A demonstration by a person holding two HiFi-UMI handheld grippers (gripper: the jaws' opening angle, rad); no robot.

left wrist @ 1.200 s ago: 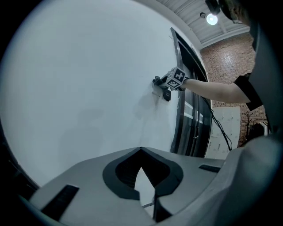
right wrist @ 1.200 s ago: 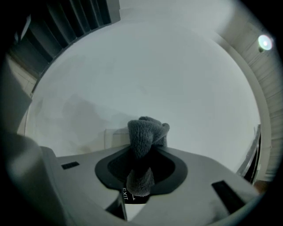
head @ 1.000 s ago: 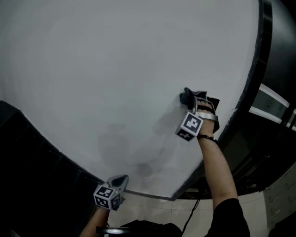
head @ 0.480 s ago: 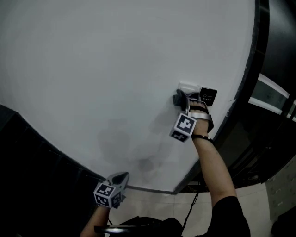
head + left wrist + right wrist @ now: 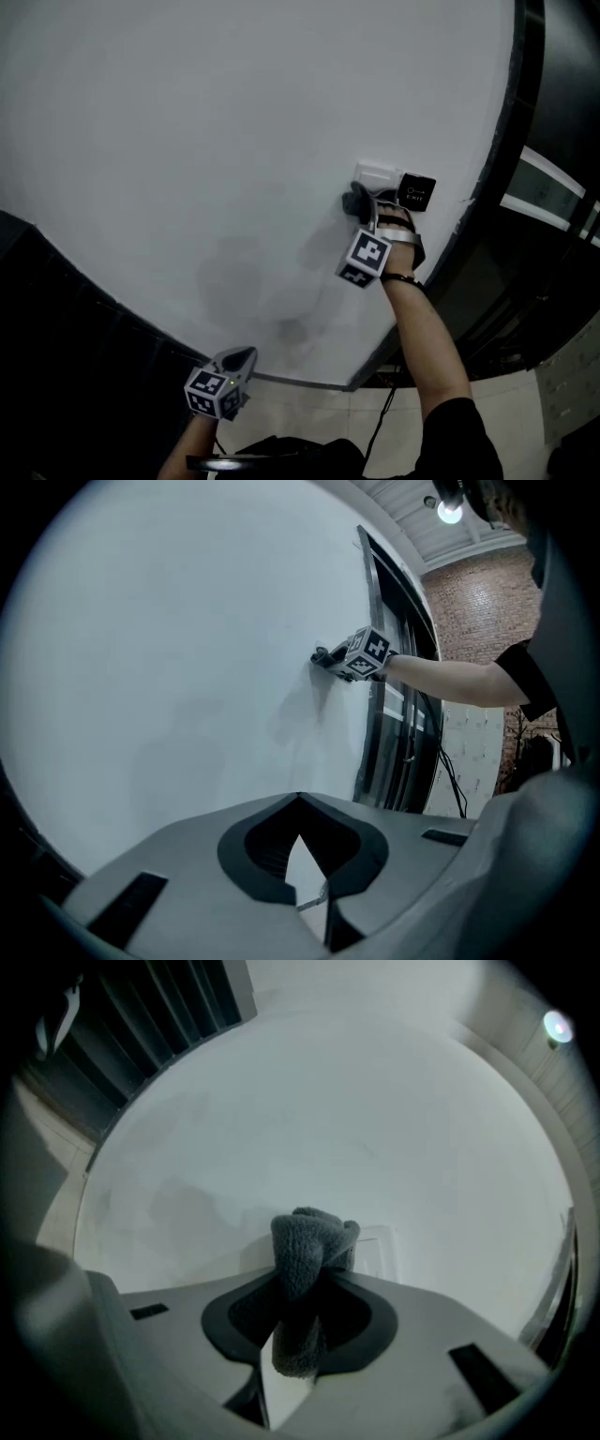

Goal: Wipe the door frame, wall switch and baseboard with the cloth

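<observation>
The right gripper [image 5: 295,1330] has its jaws clamped on a dark grey, folded terry cloth [image 5: 302,1246]. The cloth's free end is touching the left edge of the white rectangular wall switch plate [image 5: 373,1252]. In the head view, the plate lies at 2 o'clock from centre.

The left gripper [image 5: 300,855] has its jaws closed on nothing and hangs at 7 o'clock, clear of the wall.

Judged progress: switch wiping is under way. The dark door frame [image 5: 506,141] at 3 o'clock shows no sign either way. The baseboard strip [image 5: 309,382] at 6 o'clock probably remains to be wiped.
</observation>
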